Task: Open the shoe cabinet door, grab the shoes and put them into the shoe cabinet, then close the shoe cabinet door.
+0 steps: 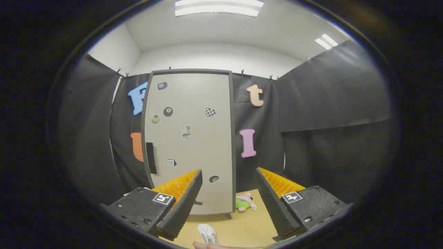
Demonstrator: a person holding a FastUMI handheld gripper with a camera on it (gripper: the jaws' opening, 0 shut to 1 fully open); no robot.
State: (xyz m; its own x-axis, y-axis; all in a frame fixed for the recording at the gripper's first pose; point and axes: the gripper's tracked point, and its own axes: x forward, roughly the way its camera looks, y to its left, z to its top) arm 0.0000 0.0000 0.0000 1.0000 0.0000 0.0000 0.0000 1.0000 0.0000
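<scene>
A tall grey shoe cabinet (193, 138) stands beyond my fingers, its door shut and dotted with several stickers. A dark handle (151, 157) runs down the door's left side. A white shoe (208, 235) lies on the tan floor between my fingers, close in. My gripper (229, 183) is open, its fingers wide apart and holding nothing, well short of the cabinet.
A small pink and green plush toy (245, 202) lies on the floor by the cabinet's lower right corner. Black cloth walls (332, 121) close the booth on both sides and behind the cabinet. A bit of a hand (207, 246) shows just below the shoe.
</scene>
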